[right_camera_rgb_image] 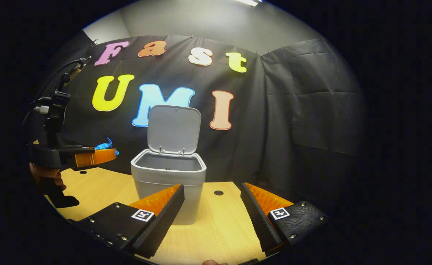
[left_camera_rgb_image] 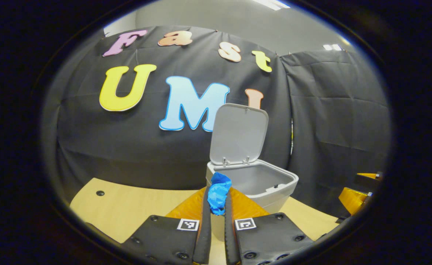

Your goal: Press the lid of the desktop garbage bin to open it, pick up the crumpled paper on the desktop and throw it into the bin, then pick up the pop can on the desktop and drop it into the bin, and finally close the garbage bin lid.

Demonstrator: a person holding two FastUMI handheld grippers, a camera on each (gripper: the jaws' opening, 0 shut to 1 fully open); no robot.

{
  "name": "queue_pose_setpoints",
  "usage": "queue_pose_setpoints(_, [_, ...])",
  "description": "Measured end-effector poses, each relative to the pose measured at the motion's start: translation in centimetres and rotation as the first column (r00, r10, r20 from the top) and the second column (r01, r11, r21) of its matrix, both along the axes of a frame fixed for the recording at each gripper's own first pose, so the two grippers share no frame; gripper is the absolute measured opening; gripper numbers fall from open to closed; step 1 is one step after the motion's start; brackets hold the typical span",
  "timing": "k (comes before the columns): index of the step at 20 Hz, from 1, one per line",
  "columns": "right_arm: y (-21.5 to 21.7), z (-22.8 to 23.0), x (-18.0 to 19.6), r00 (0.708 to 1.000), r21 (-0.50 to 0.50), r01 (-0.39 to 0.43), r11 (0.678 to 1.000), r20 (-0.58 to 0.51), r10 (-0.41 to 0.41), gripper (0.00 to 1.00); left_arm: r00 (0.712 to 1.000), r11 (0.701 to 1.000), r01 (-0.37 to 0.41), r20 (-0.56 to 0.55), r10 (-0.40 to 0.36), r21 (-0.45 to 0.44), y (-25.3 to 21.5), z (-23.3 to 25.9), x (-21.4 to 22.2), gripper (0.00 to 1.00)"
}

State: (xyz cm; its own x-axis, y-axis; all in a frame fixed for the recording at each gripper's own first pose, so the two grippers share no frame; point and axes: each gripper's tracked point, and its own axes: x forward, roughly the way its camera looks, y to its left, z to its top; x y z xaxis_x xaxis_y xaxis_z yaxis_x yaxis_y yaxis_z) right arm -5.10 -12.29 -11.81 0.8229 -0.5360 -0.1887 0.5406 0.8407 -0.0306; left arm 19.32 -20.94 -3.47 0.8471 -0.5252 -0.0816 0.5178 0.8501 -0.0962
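Note:
The grey desktop bin (left_camera_rgb_image: 274, 189) stands on the wooden table with its lid (left_camera_rgb_image: 239, 134) tilted up and open; its inside looks bare. My left gripper (left_camera_rgb_image: 217, 200) is shut on a crumpled blue paper (left_camera_rgb_image: 217, 193), held just in front of the bin's near-left rim. In the right gripper view the bin (right_camera_rgb_image: 168, 176) and its raised lid (right_camera_rgb_image: 174, 129) are centred, and the left gripper (right_camera_rgb_image: 92, 156) hovers to the bin's left with the blue paper (right_camera_rgb_image: 103, 146) at its tip. My right gripper (right_camera_rgb_image: 212, 193) is open in front of the bin, holding nothing.
The light wooden table (right_camera_rgb_image: 219, 224) has small dark holes (right_camera_rgb_image: 218, 192). Black cloth walls close in behind and to the right of the bin. A hand (right_camera_rgb_image: 46, 176) grips the left gripper's handle. The right gripper (left_camera_rgb_image: 357, 195) shows at the far right of the left gripper view.

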Motion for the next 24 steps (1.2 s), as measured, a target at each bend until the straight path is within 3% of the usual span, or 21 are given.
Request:
queue_pose_setpoints(7, [-1.2, 0.4, -3.9, 0.993, -0.027, 0.118, 0.993, -0.028, -0.119, 0.98, 0.996, 0.997, 0.07, 0.051, -0.071, 0.011, -5.0, -0.2, 1.9, 0.23])
queue_pose_setpoints(14, [-0.9, 0.4, -4.7, 0.987, -0.025, 0.154, 0.988, -0.039, -0.155, 0.98, 0.99, 0.989, 0.121, 0.056, -0.126, 0.081, -9.1, -1.8, 4.7, 0.19])
queue_pose_setpoints(20, [-0.4, 0.7, -3.6, 0.991, -0.03, 0.132, 0.991, -0.021, -0.133, 0.98, 0.99, 0.978, 0.137, -0.01, -0.137, 0.156, -10.4, -4.3, 5.6, 0.31])
queue_pose_setpoints(22, [-0.2, 0.8, -3.4, 0.992, -0.032, 0.126, 0.992, -0.019, -0.127, 0.98, 0.989, 0.977, 0.146, -0.007, -0.146, 0.157, -10.6, -4.2, 5.7, 0.41])
queue_pose_setpoints(23, [-0.2, 0.7, -3.3, 0.992, -0.03, 0.124, 0.992, -0.018, -0.124, 0.98, 0.989, 0.977, 0.148, -0.006, -0.149, 0.155, -10.6, -4.1, 5.5, 0.39])
queue_pose_setpoints(24, [-0.2, 0.8, -3.3, 0.992, -0.028, 0.125, 0.992, -0.016, -0.125, 0.98, 0.988, 0.976, 0.153, -0.009, -0.153, 0.154, -10.6, -4.1, 5.4, 0.43])
